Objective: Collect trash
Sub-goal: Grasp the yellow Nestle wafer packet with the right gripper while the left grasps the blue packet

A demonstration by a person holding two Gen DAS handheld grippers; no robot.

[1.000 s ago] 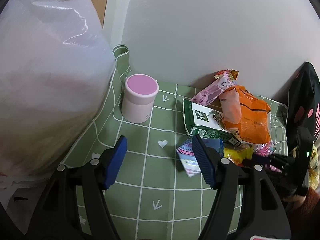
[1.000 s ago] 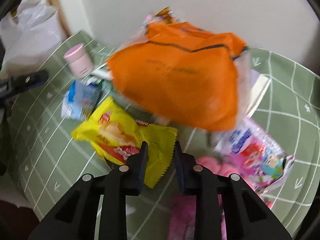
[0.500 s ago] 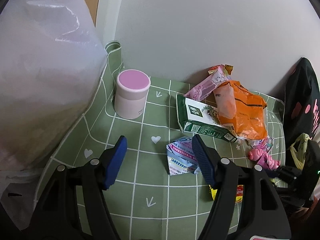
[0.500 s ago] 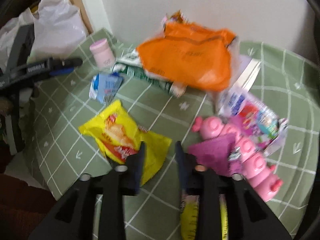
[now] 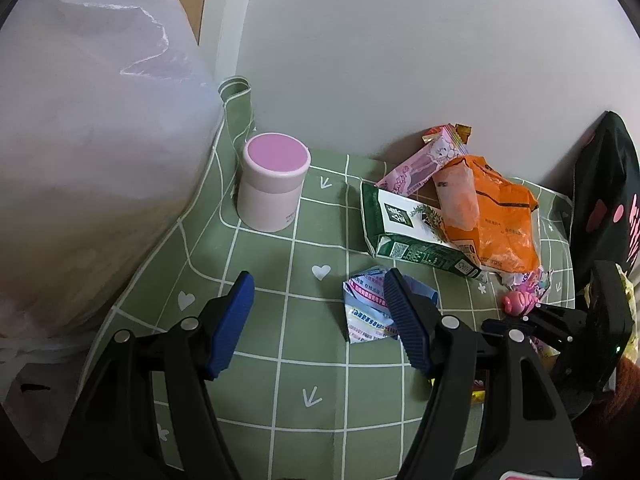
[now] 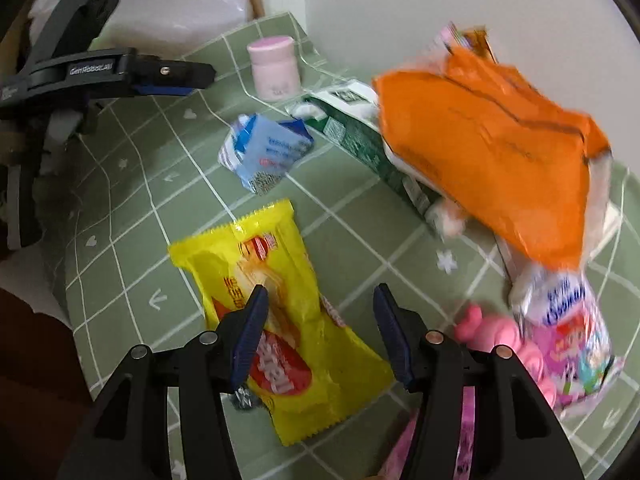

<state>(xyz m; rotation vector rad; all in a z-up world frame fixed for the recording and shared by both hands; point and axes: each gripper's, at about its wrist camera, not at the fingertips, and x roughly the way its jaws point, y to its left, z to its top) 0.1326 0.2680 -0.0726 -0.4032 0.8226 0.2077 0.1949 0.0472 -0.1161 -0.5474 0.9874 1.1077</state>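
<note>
Now the right gripper (image 6: 318, 326) has just been opening its jaws over the yellow snack wrapper (image 6: 276, 320), which lies flat on the green cloth (image 6: 132, 184). Left gripper (image 5: 318, 320) stays wide open, holding nothing.

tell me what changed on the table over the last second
The right gripper has just been opening its fingers, which now stand wide over the yellow snack wrapper without pressing it; its view swung from the orange bag toward that wrapper. In the left view the yellow wrapper no longer lies by the blue packet. The left gripper stayed open and empty; the pink jar stayed put.
</note>
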